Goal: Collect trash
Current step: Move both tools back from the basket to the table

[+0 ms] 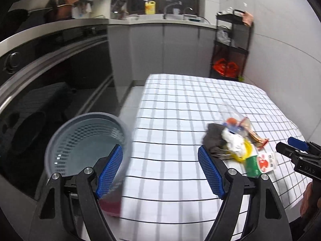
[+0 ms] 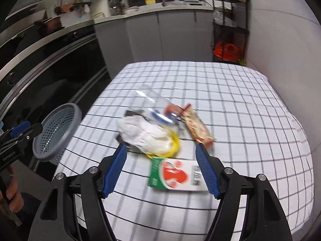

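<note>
We work over a table in a checked cloth (image 2: 230, 104), the biggest thing in view. At its left edge sits a grey mesh basket (image 1: 86, 140), tilted toward us; whether it rests on the table or hangs off the edge we cannot tell. Motion blur softens everything.

The trash lies heaped near the table's middle: a clear plastic bottle (image 2: 152, 104) on its side, crumpled white paper (image 2: 144, 134) touching a yellow scrap (image 2: 175, 142), a snack wrapper (image 2: 197, 127) just right of them, and a green-and-white carton (image 2: 174, 175) nearest us.

Left gripper (image 1: 160, 167): jaws spread wide, empty, its left pad overlapping the basket rim in view. Right gripper (image 2: 162, 169): jaws spread wide, empty, straddling the carton from above; contact not evident.

Risks, as we judge them: the flat carton may slide under closing pads; the left pad could nudge the basket off the edge; the bottle may roll.

A dark item under the paper is unidentifiable. Carton print is unreadable.
</note>
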